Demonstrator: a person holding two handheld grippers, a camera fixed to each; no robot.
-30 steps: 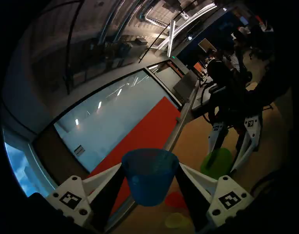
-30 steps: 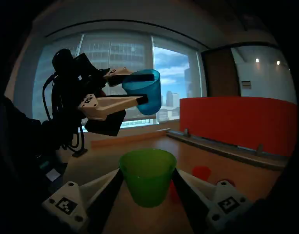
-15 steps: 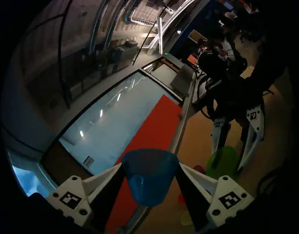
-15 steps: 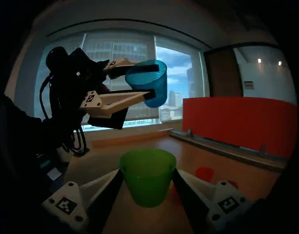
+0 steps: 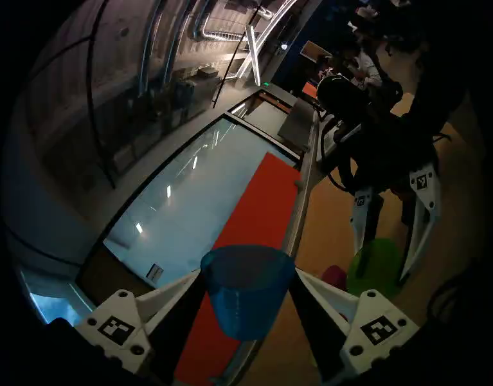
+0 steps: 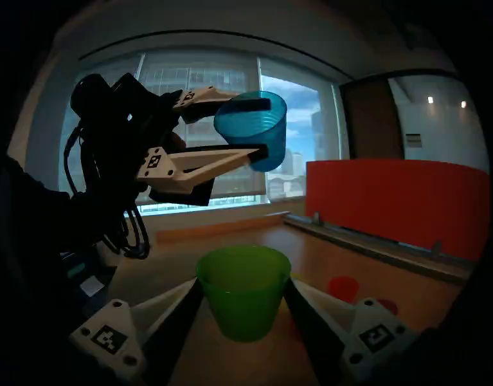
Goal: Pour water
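Observation:
My left gripper (image 5: 247,283) is shut on a translucent blue cup (image 5: 247,299). In the right gripper view that blue cup (image 6: 249,125) hangs high at upper centre, tipped on its side with its mouth turned toward the camera, clamped by the left gripper (image 6: 267,127). My right gripper (image 6: 243,286) is shut on a green cup (image 6: 243,296), upright and below the blue one. The left gripper view shows the green cup (image 5: 375,270) low at the right, between the right gripper's (image 5: 380,264) white fingers. I cannot see water in either cup.
A wooden table (image 6: 349,251) runs under both cups, with a red partition (image 6: 400,199) along its far edge. A small red cup (image 6: 344,286) stands on the table at the right, another red thing (image 6: 386,305) beside it. Large windows lie behind; a person's dark sleeve is at the left.
The blue cup has tipped further and moved up and to the right in the right gripper view. The green cup has held still.

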